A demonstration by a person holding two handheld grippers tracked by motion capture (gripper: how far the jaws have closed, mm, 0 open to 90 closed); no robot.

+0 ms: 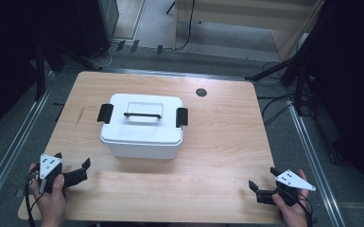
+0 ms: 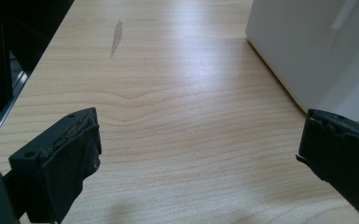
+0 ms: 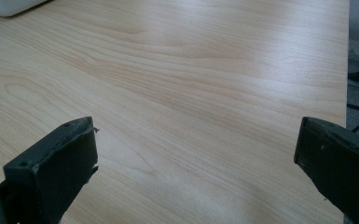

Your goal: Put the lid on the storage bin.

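White lidded box (image 1: pixel 142 126) sat latched, untouched. Left gripper (image 1: pixel 74 171) and right gripper (image 1: pixel 260 190) rested near table edge, jaws apart, empty. Nothing begun.

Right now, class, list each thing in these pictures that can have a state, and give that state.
white box: lid on, both black side latches down, handle lying flat.
left gripper: open, holding nothing, near the table's front edge.
right gripper: open, holding nothing, near the table's front edge.
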